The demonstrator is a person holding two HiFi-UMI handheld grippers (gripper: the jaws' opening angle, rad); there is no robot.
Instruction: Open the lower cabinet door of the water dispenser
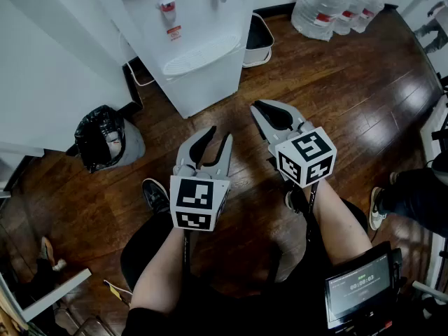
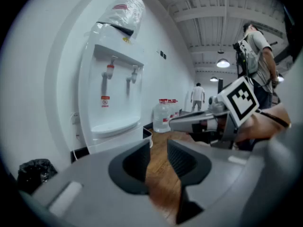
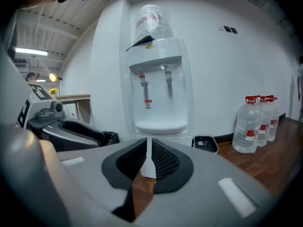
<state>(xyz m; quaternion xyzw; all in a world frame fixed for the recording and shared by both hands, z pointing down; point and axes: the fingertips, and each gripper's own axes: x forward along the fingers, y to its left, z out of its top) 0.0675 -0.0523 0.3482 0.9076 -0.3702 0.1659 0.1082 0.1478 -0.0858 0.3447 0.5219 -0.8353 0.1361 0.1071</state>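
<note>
Brown wooden floor fills most of the head view, glossy under the lights. On it, at about eleven o'clock from the two grippers, stands the white water dispenser against a white wall. Its lower cabinet door faces the grippers and looks flush with the body. Neither gripper touches it; both hang well apart from it.

At one o'clock a cluster of clear water bottles with red caps stands on the floor. At nine o'clock a bin lined with a black bag sits by the wall. A smaller tray-like bin with a dark inside stands just beside the dispenser, at its three o'clock.

The left gripper is held at six o'clock from the dispenser. Its fingers stand apart with only bare floor showing through the gap, as the left gripper view confirms. The right gripper, at its three o'clock, has its fingers drawn almost together with nothing between them. In the right gripper view the slim slit lines up with the dispenser's front.

A small lit screen sits at five o'clock.
</note>
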